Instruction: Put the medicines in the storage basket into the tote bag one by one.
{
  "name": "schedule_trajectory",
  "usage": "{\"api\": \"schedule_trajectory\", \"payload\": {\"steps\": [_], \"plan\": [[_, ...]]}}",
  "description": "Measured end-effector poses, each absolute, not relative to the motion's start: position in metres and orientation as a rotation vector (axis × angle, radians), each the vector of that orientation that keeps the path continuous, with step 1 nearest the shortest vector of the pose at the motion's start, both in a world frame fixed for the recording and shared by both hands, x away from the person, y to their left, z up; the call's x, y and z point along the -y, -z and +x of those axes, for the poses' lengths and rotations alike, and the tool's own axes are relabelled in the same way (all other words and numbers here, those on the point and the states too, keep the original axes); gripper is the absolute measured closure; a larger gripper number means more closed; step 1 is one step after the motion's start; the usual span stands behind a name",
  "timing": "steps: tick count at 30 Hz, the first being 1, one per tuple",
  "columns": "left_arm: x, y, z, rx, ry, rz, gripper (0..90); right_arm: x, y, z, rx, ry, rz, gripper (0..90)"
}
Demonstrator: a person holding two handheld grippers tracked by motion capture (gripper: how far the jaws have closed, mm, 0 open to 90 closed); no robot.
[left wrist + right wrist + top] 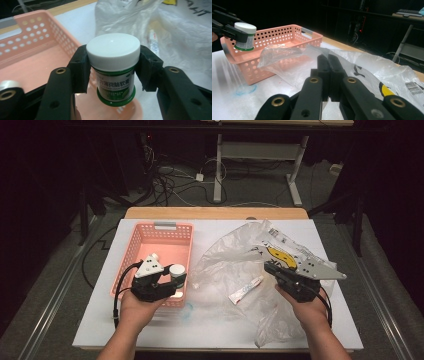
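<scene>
Jar: a small white-capped, green-labelled jar (113,72) hangs over the near right corner of the pink basket (150,240).
Left gripper (172,276): clamps the jar by its cap.
Right gripper (328,66): jaws pressed together, pinching the clear plastic bag (235,255).
Risk: the ribbed cap may slip from the pads; released now, the jar could strike the rim and roll out.
Surroundings: a tube (246,289) lies inside the bag, clear of the jar's way.

Overhead forward-down, two close gripper cameras
</scene>
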State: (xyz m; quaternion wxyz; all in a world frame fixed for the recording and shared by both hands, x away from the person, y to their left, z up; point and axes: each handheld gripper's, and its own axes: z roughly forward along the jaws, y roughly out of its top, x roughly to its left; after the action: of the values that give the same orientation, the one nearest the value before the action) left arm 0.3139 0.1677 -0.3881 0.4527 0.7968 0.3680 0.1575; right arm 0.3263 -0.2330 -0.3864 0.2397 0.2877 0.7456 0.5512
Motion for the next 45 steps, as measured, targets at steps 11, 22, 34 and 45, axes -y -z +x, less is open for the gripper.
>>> {"api": "schedule_trajectory", "payload": {"steps": [11, 22, 34, 45], "plan": [[-0.145, 0.387, 0.305, -0.829, -0.332, 1.981, 49.0, 0.233, 0.386, 0.326, -2.039, -1.509, 0.785, 90.0], [-0.120, 0.390, 0.297, -0.754, -0.286, 2.010, 49.0, 0.233, 0.387, 0.326, -2.043, -1.509, 0.784, 90.0], [-0.103, 0.394, 0.295, -0.720, -0.256, 2.026, 49.0, 0.233, 0.387, 0.326, -2.046, -1.509, 0.787, 90.0], [-0.083, 0.399, 0.296, -0.689, -0.247, 2.063, 49.0, 0.233, 0.387, 0.326, -2.047, -1.506, 0.788, 90.0]]}}
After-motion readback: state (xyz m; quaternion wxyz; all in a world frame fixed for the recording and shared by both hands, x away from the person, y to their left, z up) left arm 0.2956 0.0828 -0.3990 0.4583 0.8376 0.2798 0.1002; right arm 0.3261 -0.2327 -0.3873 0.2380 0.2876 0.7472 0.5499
